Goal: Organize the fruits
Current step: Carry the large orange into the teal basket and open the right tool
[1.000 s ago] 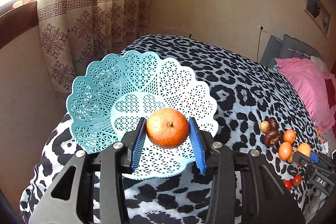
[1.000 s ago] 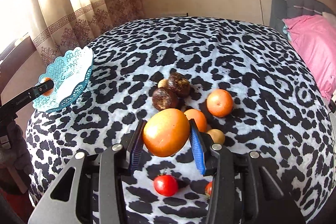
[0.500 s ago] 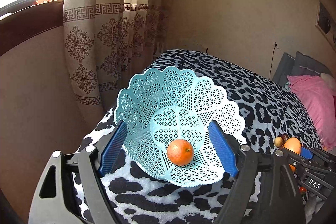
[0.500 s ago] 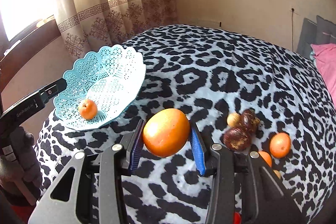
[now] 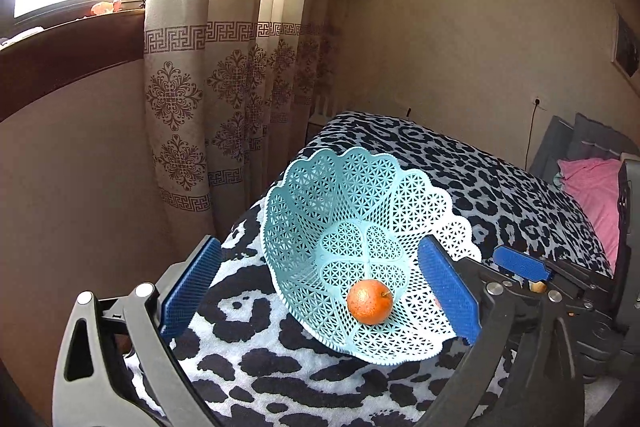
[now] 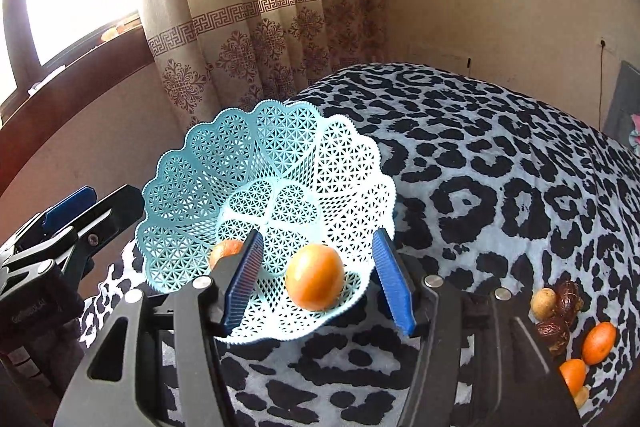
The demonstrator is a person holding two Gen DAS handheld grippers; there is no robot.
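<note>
A pale blue lattice basket stands on the leopard-print bed near its corner. A small orange lies in its bottom. In the right wrist view this orange is half hidden behind my finger. A larger orange fruit rests on the basket's near wall, and my right gripper is open around it, pads clear of it. My left gripper is open and empty, its fingers either side of the basket's near edge. One blue pad of the right gripper shows at the basket's right.
More fruit lies on the bed to the right: two oranges, dark brown fruits and a small tan one. Patterned curtains and a wall stand behind the basket. A pink pillow is far right.
My right gripper carried the larger orange fruit over to the basket and opened, leaving it inside. My left gripper, open, drew back a little from the small orange.
</note>
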